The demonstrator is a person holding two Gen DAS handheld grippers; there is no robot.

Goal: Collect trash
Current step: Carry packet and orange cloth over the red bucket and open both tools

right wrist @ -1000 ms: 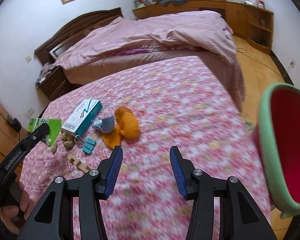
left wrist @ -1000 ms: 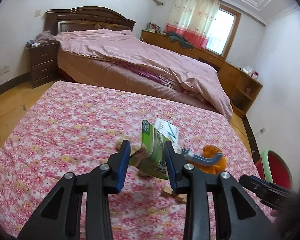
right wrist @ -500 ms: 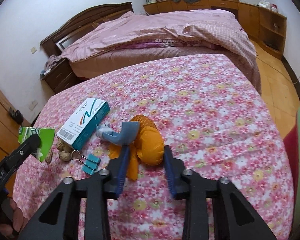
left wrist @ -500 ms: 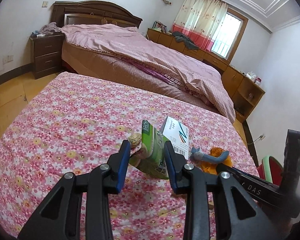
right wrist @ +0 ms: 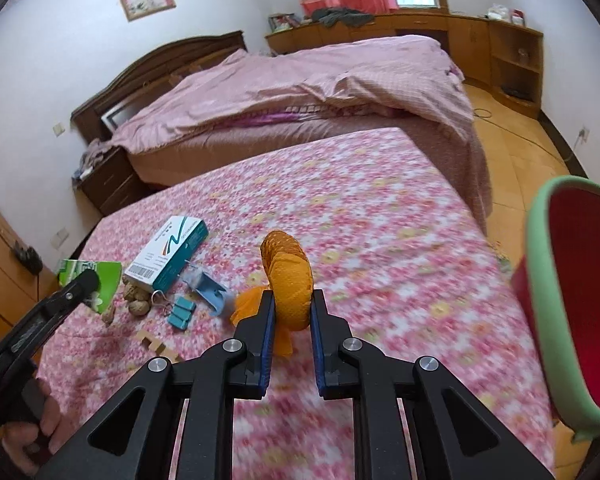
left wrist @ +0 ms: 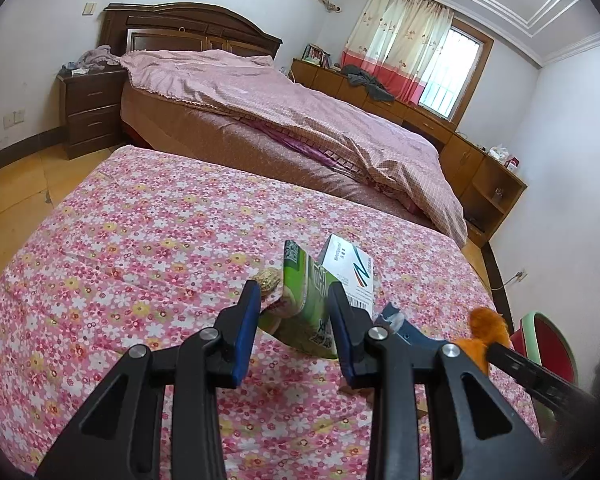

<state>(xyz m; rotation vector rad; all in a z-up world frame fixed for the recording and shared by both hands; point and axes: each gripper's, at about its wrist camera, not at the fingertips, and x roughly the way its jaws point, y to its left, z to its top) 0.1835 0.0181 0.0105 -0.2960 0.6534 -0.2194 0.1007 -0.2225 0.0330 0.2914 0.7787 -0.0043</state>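
**Both grippers loaded**

Left wrist: left gripper (left wrist: 294, 312) clamped on green carton (left wrist: 308, 308); box (left wrist: 350, 270) just beyond.

Right wrist: right gripper (right wrist: 293, 312), just closed, pinching orange net (right wrist: 290, 280). Bin (right wrist: 572, 300) to its right, cut off. Clips (right wrist: 180, 314) and nuts (right wrist: 138, 300) to its left, seen only here.

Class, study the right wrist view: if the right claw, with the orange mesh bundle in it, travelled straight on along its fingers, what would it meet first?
Probably the pink floral bedcover just beyond the orange mesh bundle that the right claw grips; nothing else shows in that line, though depth is unclear.
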